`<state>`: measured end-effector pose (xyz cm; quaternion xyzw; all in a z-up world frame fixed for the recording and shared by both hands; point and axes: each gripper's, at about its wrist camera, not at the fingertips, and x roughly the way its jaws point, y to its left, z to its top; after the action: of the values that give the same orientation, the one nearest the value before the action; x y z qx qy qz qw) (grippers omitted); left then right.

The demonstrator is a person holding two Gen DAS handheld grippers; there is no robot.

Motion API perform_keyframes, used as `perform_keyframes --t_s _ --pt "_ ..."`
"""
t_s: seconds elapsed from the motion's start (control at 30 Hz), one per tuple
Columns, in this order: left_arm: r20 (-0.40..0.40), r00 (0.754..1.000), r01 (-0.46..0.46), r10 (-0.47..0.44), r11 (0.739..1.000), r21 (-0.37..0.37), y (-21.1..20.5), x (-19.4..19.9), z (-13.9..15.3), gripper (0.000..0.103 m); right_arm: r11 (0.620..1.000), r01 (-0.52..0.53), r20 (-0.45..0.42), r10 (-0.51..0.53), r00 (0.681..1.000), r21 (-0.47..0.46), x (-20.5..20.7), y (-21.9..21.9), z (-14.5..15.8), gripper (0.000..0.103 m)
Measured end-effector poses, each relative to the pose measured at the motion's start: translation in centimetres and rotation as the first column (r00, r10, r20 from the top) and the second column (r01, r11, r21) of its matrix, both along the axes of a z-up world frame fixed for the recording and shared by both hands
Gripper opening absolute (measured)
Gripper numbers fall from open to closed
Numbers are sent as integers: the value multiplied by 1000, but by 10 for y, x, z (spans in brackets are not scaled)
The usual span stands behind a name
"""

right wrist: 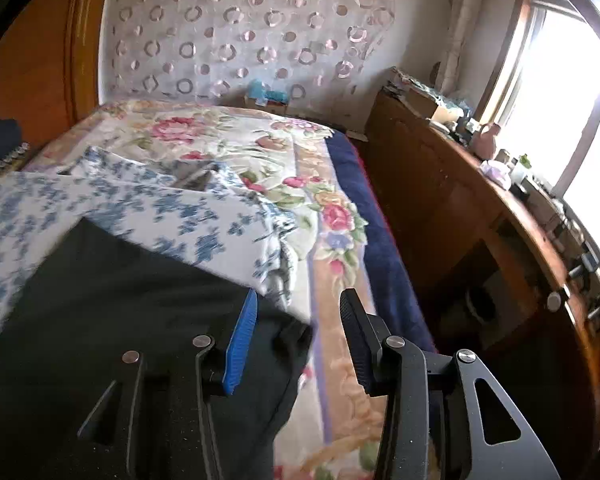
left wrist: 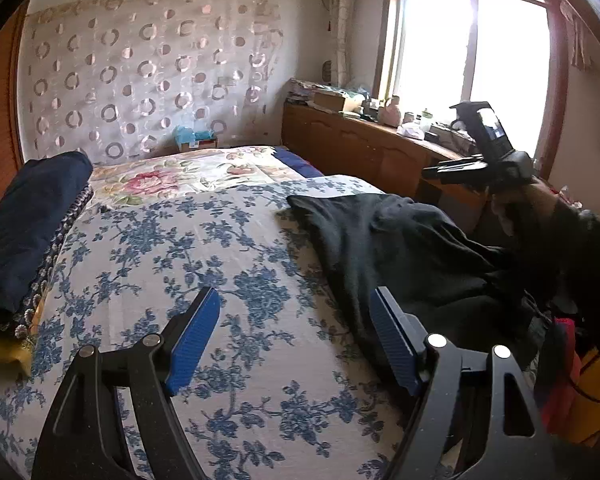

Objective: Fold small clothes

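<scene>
Both grippers [left wrist: 296,334] [right wrist: 298,338] gape, empty, above the dark garment [left wrist: 380,236].

Daylight floods in from the window [left wrist: 474,46], up and right of the fingers [left wrist: 198,340], blown out to pure white in both views. Glare washes the wall around it. The bed [left wrist: 204,240] ahead is evenly lit with soft shadows. Fisheye bends the edges into dark corners. In the right view, the blue-flowered cloth [right wrist: 100,208] left of the fingers smears with blur.
</scene>
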<state>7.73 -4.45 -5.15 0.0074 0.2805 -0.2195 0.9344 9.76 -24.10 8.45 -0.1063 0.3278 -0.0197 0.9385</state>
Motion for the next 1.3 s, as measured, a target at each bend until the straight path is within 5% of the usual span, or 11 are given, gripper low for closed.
perform_keyframes --t_s 0.23,0.47,0.9,1.03,1.3 --pt "-4 999 54 -54 998 12 -18 -8 -1 78 994 -90 -11 91 996 65 -107 10 -14 45" --pt "-44 993 108 -107 994 22 -34 -15 -12 78 986 -140 -60 146 987 96 -169 22 -24 45" --pt "-92 987 138 -133 989 48 -46 -22 -26 78 972 -194 -131 212 968 133 -176 15 -22 44" --pt "-97 985 149 -143 987 59 -48 -24 -27 78 965 -232 -175 252 952 124 -186 11 -21 5" --pt "-105 983 161 -153 984 75 -53 -25 -27 78 977 -200 -217 211 953 71 -215 -21 -6 3"
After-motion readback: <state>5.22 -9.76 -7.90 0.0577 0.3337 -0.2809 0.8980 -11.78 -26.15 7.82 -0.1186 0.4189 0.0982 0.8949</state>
